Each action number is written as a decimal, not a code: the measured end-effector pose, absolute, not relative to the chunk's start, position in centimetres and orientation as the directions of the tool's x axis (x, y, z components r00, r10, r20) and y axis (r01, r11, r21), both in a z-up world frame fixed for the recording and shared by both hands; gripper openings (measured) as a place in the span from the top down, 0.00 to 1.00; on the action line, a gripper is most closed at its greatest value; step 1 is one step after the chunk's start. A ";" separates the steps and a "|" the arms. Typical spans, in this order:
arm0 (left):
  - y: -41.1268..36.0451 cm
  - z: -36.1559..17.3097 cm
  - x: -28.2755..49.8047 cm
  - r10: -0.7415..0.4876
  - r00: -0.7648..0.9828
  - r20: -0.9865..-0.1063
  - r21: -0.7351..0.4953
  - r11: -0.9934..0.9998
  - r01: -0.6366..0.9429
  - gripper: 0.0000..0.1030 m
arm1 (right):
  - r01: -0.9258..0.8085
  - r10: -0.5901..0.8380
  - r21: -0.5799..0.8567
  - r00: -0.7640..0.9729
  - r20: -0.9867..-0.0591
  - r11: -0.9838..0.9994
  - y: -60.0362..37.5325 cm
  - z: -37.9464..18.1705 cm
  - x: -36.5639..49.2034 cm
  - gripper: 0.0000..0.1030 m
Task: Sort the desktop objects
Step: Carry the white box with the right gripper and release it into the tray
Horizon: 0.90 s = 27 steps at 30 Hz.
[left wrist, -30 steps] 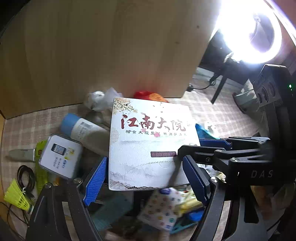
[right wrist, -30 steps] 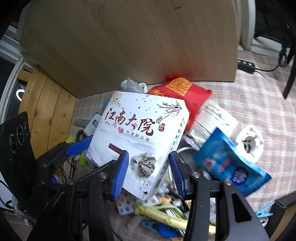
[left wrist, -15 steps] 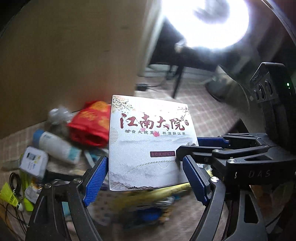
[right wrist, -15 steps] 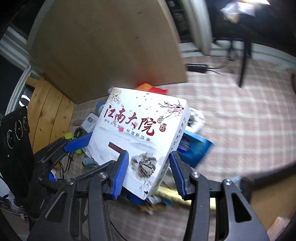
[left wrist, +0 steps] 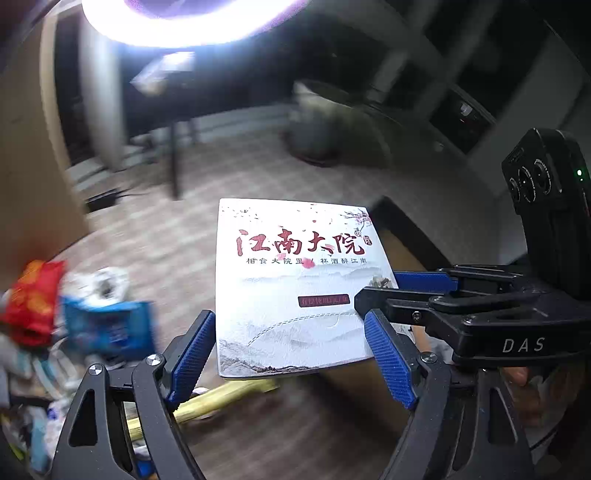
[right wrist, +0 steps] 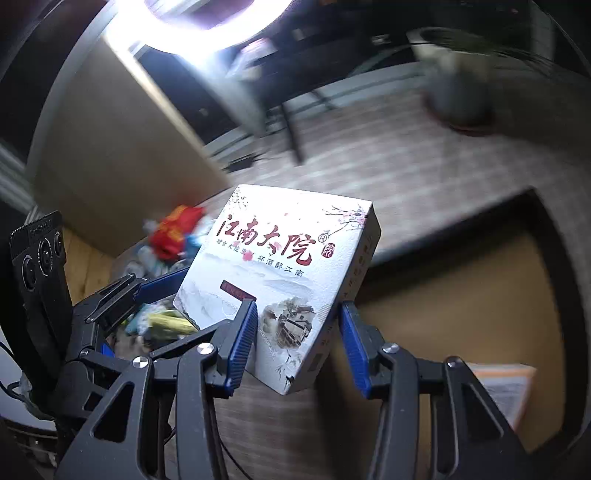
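A white flat box point(left wrist: 295, 280) printed with red Chinese characters hangs in the air, held from two sides. My left gripper point(left wrist: 291, 354) is shut on it, one blue pad against each side edge. In the right wrist view the same white box point(right wrist: 280, 273) tilts with its near corner between the pads of my right gripper point(right wrist: 295, 343), which is shut on that corner. The right gripper's fingers point(left wrist: 417, 280) show at the box's right edge in the left wrist view. The left gripper's fingers point(right wrist: 155, 284) show at its left edge in the right wrist view.
A blurred pile lies at the left: a red bag point(left wrist: 33, 302), a blue packet point(left wrist: 107, 325), a yellow stick point(left wrist: 221, 398). A dark-rimmed brown carton point(right wrist: 461, 295) with an orange-edged booklet point(right wrist: 506, 384) sits right of the box. A ring light point(left wrist: 192, 18) and a pot point(right wrist: 458, 92) stand farther back.
Both grippers carried the white box rightward and slightly up, away from the pile. The pile slid left in view, and the brown carton came into sight. The grips are unchanged.
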State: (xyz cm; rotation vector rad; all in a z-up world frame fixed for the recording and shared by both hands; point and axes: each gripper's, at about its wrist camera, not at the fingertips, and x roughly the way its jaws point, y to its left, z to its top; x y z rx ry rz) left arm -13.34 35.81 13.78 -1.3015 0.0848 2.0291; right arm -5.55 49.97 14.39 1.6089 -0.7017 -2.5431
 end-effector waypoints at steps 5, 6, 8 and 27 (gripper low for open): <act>42.2 13.4 -12.1 0.551 -0.173 -0.816 -0.326 -0.687 -0.650 0.23 | -0.289 -0.212 0.378 -0.474 -0.855 -0.880 55.9 14.5 -2.0 0.55; 43.3 13.3 -11.8 0.555 -0.165 -0.816 -0.328 -0.678 -0.658 0.23 | -0.305 -0.199 0.373 -0.475 -0.857 -0.876 56.9 14.5 -1.4 0.55; 45.4 13.2 -11.5 0.559 -0.152 -0.815 -0.329 -0.662 -0.674 0.23 | -0.337 -0.175 0.364 -0.478 -0.861 -0.868 59.0 14.5 -0.2 0.55; 44.8 13.2 -11.3 0.516 -0.179 -0.838 -0.305 -0.714 -0.631 0.29 | -0.307 -0.131 0.306 -0.479 -0.868 -0.901 60.8 15.6 1.0 0.55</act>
